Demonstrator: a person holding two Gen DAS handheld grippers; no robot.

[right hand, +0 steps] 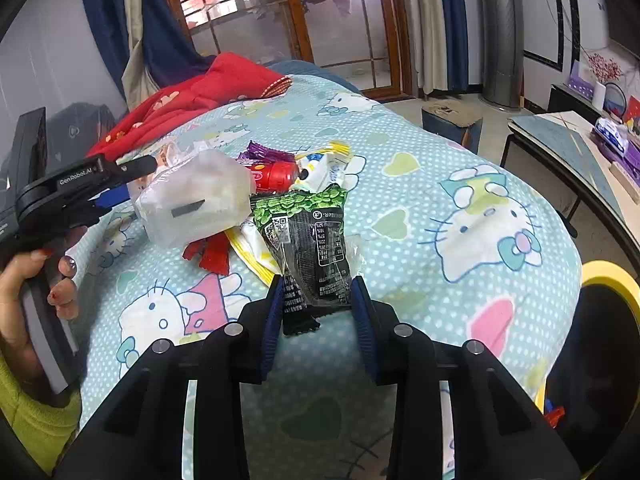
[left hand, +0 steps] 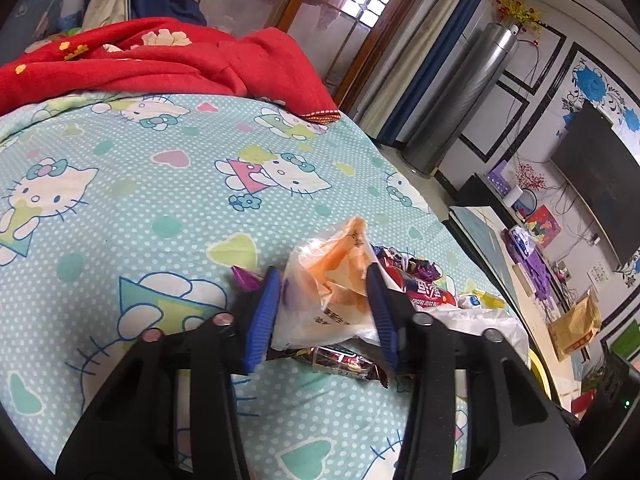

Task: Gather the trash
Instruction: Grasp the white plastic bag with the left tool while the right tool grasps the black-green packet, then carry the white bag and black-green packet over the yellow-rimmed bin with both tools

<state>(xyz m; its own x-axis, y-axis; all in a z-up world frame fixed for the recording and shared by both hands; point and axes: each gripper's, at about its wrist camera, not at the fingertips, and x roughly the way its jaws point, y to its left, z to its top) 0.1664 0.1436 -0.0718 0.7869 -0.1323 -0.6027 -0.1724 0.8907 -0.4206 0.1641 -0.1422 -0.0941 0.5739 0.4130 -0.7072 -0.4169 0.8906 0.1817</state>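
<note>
Two tools worked a trash pile near the bed's right edge: the left tool pinched a crumpled plastic bag, while the right tool pinched a green-and-black snack wrapper at the pile's near side.

I worked over a bed spread with a pale green dotted sheet printed with cartoon cats and hearts. A red quilt lay bunched at its far end. Beyond it stood a wood-framed glass door letting in daylight, flanked by dark blue curtains. A tall silver cylinder stood on the floor near the wall. A dark television hung on a wall painted with blue flowers, above a cluttered low surface.
</note>
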